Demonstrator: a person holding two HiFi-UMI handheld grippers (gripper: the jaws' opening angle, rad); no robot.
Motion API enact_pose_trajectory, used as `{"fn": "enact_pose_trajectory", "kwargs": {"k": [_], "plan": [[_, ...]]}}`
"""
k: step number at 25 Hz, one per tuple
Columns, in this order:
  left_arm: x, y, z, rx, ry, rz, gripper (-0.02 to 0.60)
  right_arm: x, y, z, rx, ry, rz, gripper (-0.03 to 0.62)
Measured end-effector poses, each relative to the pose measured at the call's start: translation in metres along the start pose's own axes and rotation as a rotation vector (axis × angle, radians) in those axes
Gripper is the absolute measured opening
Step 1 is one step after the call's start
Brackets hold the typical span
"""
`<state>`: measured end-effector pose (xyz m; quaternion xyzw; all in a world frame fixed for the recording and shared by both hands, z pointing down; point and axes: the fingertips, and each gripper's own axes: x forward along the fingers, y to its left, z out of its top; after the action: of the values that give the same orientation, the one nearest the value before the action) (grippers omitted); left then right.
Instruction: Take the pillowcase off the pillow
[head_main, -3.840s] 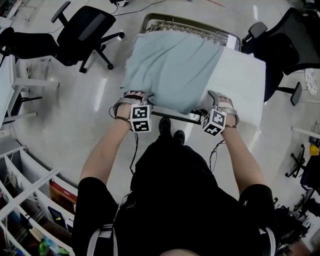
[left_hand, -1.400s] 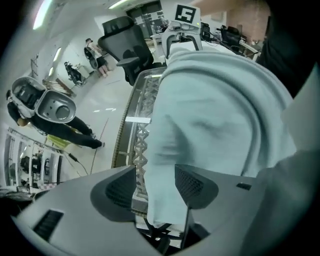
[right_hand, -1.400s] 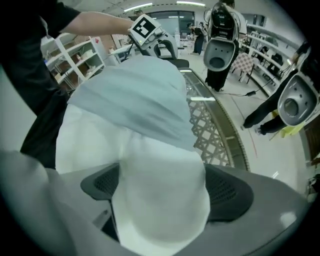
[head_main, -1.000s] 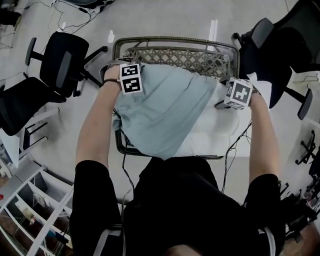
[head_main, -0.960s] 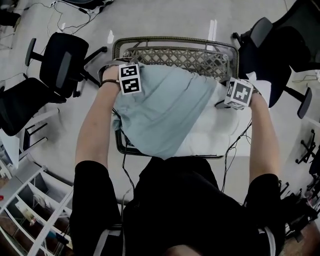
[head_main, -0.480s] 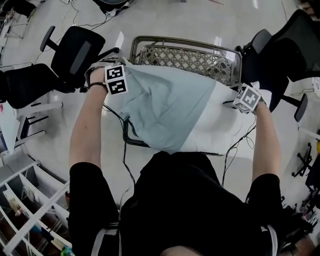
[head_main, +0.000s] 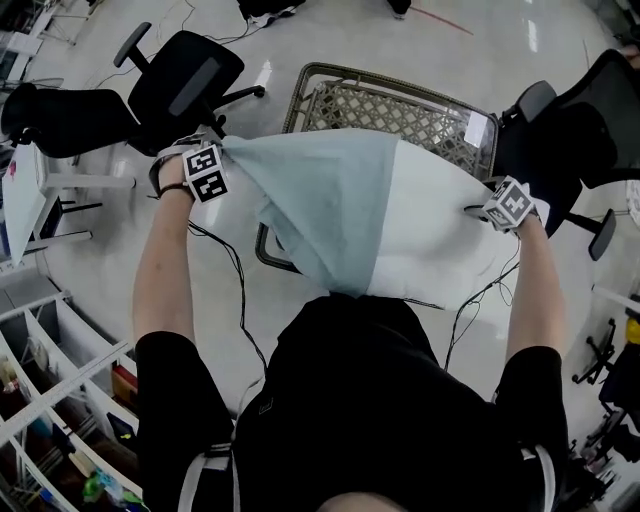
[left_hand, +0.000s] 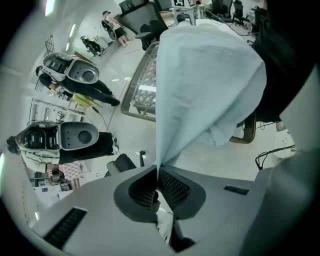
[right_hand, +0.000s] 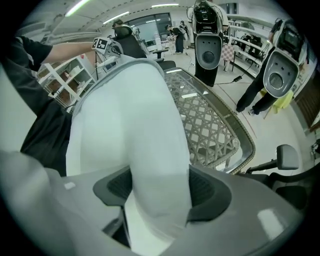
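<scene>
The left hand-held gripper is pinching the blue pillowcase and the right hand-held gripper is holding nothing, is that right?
Not quite. The left hand-held gripper does pinch the blue pillowcase, but the right hand-held gripper is not empty: its jaws have just been closing and now squeeze the white pillow, as the right gripper view shows.

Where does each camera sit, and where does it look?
Head view: on the head, steeply down at pillowcase, pillow, wicker table; arms, torso, left gripper, right gripper show.
Left gripper view: on that gripper, along its jaws, shut on the pillowcase; torso at right.
Right gripper view: on that gripper, along its jaws, which have just been closing on the pillow; torso, left arm at left.
All show the wicker table.
</scene>
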<state>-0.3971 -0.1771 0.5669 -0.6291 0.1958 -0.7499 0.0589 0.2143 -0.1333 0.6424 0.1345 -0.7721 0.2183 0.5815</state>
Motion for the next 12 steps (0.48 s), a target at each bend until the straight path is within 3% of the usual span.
{"fn": "enact_pose_trajectory", "kwargs": {"k": [8,10,12], "plan": [[-0.057,0.026,-0.053,-0.106,0.053,0.188,0.006,-0.008,-0.012,0.004,-0.011,0.033,-0.176,0.382],[-0.074,0.034,-0.056,-0.153,0.025,0.225,0.006,-0.019,-0.015,0.003,0.019,0.007,-0.233,0.395],[-0.094,0.042,-0.046,-0.193,-0.04,0.268,0.006,-0.037,-0.011,0.025,0.04,-0.093,-0.272,0.391]]}}
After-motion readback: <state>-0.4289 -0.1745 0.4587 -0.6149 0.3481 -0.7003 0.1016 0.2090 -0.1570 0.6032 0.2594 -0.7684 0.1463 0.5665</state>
